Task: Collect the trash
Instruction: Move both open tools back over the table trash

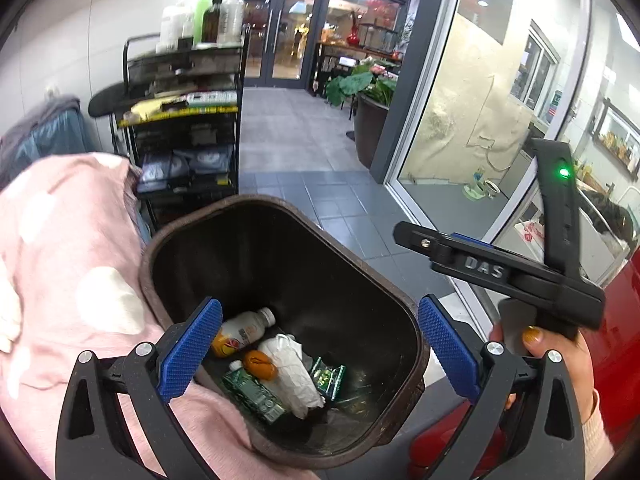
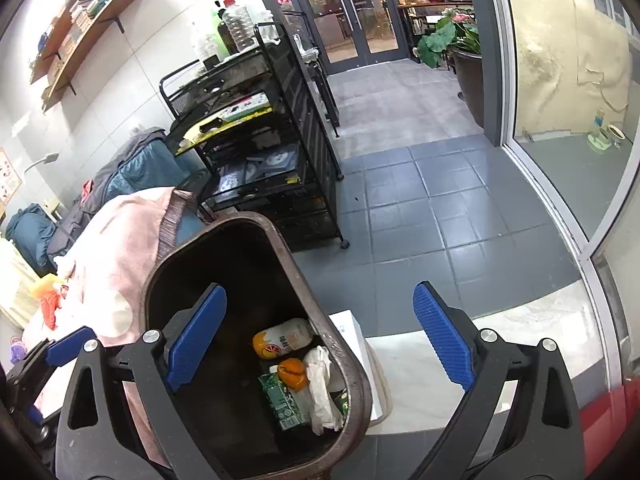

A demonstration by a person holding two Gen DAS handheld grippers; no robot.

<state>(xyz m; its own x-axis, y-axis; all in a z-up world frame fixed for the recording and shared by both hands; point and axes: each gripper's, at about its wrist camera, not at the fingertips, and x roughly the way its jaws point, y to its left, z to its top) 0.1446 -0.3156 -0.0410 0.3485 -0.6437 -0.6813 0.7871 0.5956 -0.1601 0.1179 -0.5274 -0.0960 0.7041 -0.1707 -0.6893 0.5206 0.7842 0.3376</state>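
Nearest my lens, the left gripper [image 1: 320, 344] stood wide, jaws bare, nothing between its pads. Right below and just ahead of it sat the brown bin [image 1: 192, 216], holding a drink bottle [image 1: 240, 332], an orange peel [image 1: 260, 364], a crumpled tissue [image 1: 292, 372], a green carton [image 1: 252, 396] and green wrappers [image 1: 328, 378]. I judged the open jaws over the bin meant a drop was done. The right gripper [image 2: 320, 340] was also spread wide and empty, with the bin under its left finger. To the left, a pink cloth [image 1: 60, 240] touched the bin's rim. The left view alone showed a hand [image 1: 560, 360] on the other gripper's handle; the right view alone showed a white box [image 2: 352, 336] beside the bin. Farther ahead stood a black cart [image 2: 272, 140], then glass doors [image 2: 348, 8].
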